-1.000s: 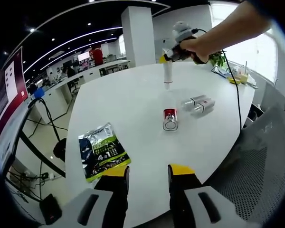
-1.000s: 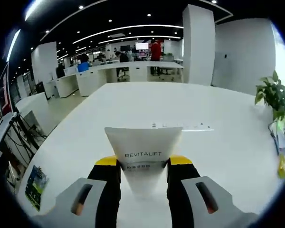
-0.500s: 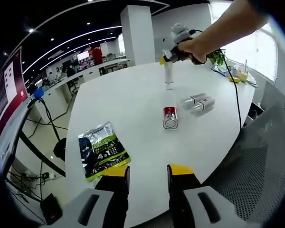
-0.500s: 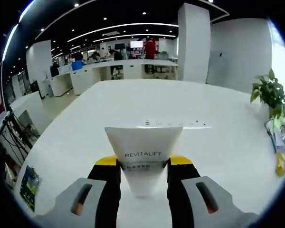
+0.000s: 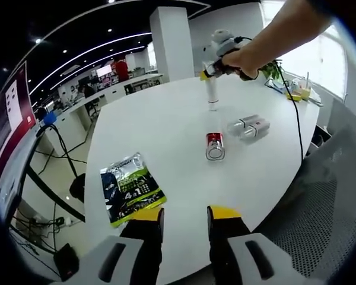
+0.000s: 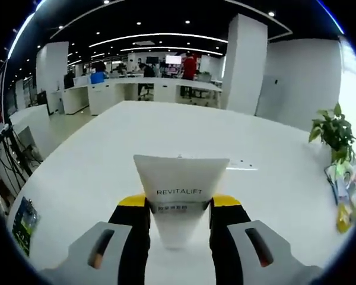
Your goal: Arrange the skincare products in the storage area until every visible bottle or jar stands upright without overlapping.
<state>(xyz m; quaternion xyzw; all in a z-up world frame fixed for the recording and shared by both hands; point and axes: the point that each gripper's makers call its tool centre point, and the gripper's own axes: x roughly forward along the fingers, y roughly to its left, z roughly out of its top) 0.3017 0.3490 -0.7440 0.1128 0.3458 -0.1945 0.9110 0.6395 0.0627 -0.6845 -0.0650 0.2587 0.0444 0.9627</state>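
My right gripper (image 6: 179,206) is shut on a white REVITALIFT tube (image 6: 180,190), whose flat crimped end faces the camera. In the left gripper view that white tube (image 5: 211,95) stands upright on the white table (image 5: 166,124), cap down, with the right gripper (image 5: 216,67) and a person's hand at its top. A red and silver bottle (image 5: 213,145) lies on its side in the middle of the table. Two silvery bottles (image 5: 248,127) lie side by side to its right. My left gripper (image 5: 182,215) hovers open over the table's near edge, holding nothing.
A green and black sachet (image 5: 129,187) lies flat near the left front of the table. A potted plant (image 6: 332,130) and small items (image 6: 347,196) sit at the far right edge. A mesh chair (image 5: 320,196) stands to the right. Desks and people fill the background.
The right gripper's view has swung slightly, with the tube still gripped. The left view has barely shifted; the lying bottles have not moved.
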